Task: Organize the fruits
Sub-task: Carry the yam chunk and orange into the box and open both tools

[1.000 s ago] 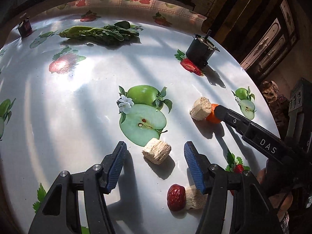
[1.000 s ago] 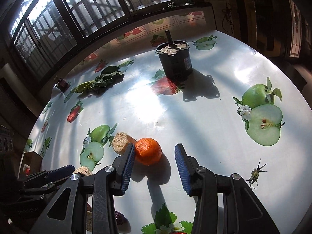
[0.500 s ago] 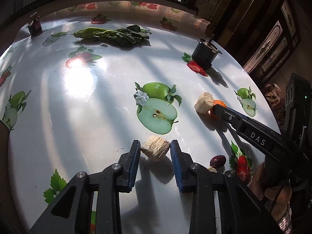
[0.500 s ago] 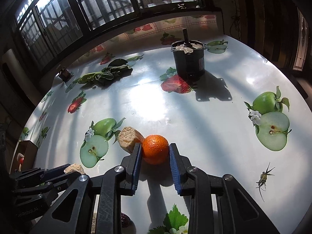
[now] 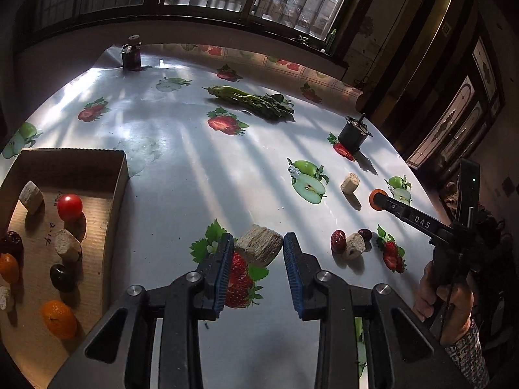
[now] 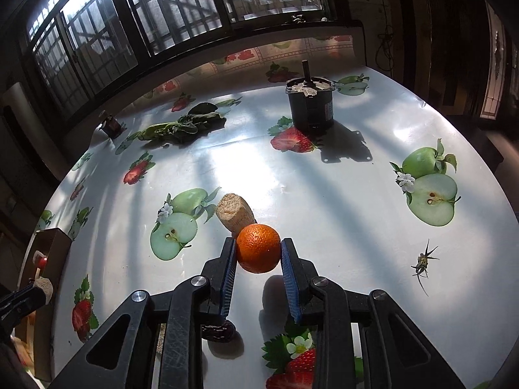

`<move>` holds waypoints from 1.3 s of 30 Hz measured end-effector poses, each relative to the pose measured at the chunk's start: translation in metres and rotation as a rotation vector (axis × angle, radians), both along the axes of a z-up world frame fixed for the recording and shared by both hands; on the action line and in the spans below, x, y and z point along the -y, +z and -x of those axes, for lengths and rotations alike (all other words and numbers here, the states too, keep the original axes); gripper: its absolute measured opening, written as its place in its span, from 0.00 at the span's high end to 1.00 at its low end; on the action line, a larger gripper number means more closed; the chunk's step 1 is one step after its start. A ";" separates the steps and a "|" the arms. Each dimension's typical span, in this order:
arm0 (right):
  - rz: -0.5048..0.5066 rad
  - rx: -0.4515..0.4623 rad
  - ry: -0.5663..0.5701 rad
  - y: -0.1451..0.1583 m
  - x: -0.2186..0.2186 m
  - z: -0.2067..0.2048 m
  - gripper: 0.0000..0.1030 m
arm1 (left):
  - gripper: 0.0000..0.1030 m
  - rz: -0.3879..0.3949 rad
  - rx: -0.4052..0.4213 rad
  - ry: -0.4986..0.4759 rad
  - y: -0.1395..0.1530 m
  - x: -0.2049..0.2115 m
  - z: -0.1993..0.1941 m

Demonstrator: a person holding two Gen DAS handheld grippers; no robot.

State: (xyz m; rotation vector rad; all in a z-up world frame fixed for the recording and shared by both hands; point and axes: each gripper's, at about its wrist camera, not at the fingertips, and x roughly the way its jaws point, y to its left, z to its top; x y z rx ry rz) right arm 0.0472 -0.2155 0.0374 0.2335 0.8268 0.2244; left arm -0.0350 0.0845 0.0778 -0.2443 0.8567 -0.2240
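We see strong sunlight coming through the barred window (image 6: 181,22), putting striped shadows and white glare on the shiny tablecloth (image 5: 181,149). The room edges stay dark, straight lines bend near the borders, and both pictures look sharp.

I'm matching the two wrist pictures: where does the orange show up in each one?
Left wrist view: the orange sits far right, mid-height, partly hidden behind the tip of the right gripper.
Right wrist view: it is low in the centre, clamped between the blue pads.
Shared landmark: the tan corn-cob piece lying just beside the orange.
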 end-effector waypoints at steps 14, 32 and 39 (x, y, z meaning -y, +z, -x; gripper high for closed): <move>-0.049 0.092 0.372 0.064 -0.168 0.117 0.71 | 0.70 -0.013 -0.044 0.362 -0.016 -0.172 0.088; 0.105 -0.005 0.698 0.000 -0.357 0.164 0.71 | 0.70 -0.070 -0.160 0.459 -0.059 -0.225 0.096; 0.144 -0.041 0.693 -0.015 -0.374 0.156 0.71 | 0.70 -0.077 -0.146 0.476 -0.059 -0.230 0.094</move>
